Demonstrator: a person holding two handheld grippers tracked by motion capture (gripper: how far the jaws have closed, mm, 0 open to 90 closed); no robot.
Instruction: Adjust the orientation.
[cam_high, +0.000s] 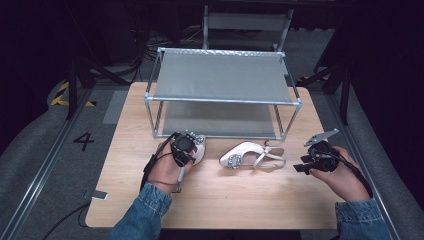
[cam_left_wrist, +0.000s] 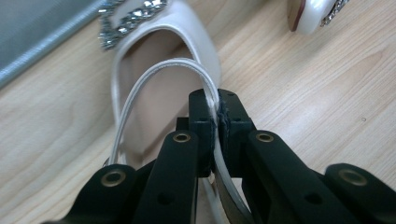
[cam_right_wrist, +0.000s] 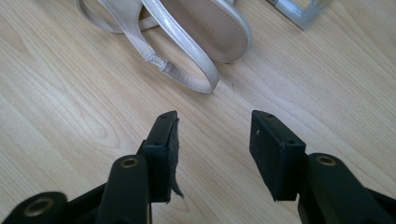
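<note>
Denim sleeves enter at the near table edge, one hand on each tool; the left gripper (cam_left_wrist: 218, 114) has its jaws pressed together on the heel strap (cam_left_wrist: 164, 69) of the left shoe (cam_high: 198, 148), a pale slingback with a jewelled buckle, just in front of the shelf rack (cam_high: 222, 99); the right gripper (cam_right_wrist: 214, 140) hovers with its jaws spread and nothing between them, near the strap of the second shoe (cam_high: 251, 155), which lies on its side at mid-table; two shoes, two grippers, one two-tier rack; the wooden table (cam_high: 225, 200) has bare room along its near edge and between the shoes; the rack stands towards the far edge, both tiers bare.
</note>
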